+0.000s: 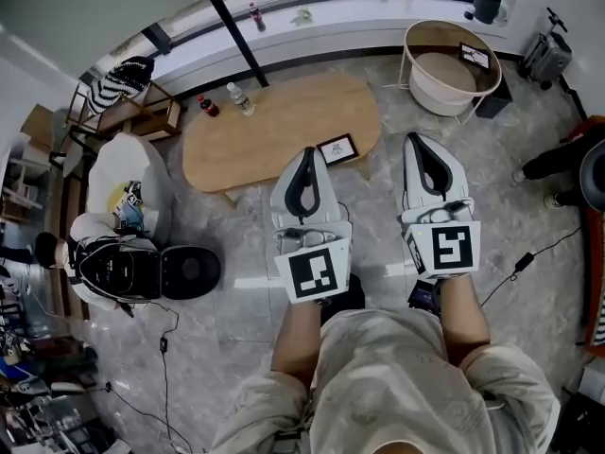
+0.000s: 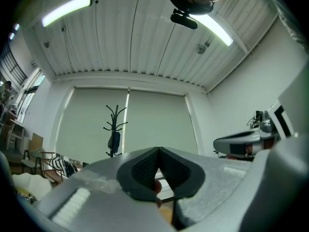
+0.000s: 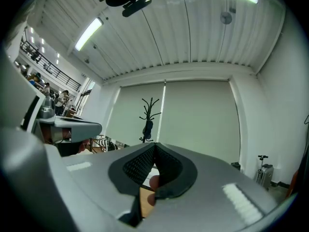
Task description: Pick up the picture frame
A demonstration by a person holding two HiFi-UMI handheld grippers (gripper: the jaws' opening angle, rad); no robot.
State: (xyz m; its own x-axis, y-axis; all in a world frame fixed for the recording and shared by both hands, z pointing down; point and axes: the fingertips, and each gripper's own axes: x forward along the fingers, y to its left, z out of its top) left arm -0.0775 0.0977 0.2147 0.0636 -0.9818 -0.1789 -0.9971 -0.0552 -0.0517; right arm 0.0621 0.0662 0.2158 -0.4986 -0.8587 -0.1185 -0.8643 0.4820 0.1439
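Note:
A small dark picture frame lies near the front right edge of the oval wooden table. My left gripper is held above the floor, its tip just left of the frame in the head view. Its jaws are shut with nothing between them. My right gripper is held to the right of the table, also shut and holding nothing. Both gripper views point a little upward at the far wall and ceiling. The left gripper and the right gripper each show their pads meeting. The frame appears in neither gripper view.
Two bottles stand at the table's far left. A round basket table sits at the back right. Bags and an open case crowd the floor on the left. A coat rack stands by the window blind. Cables trail across the floor.

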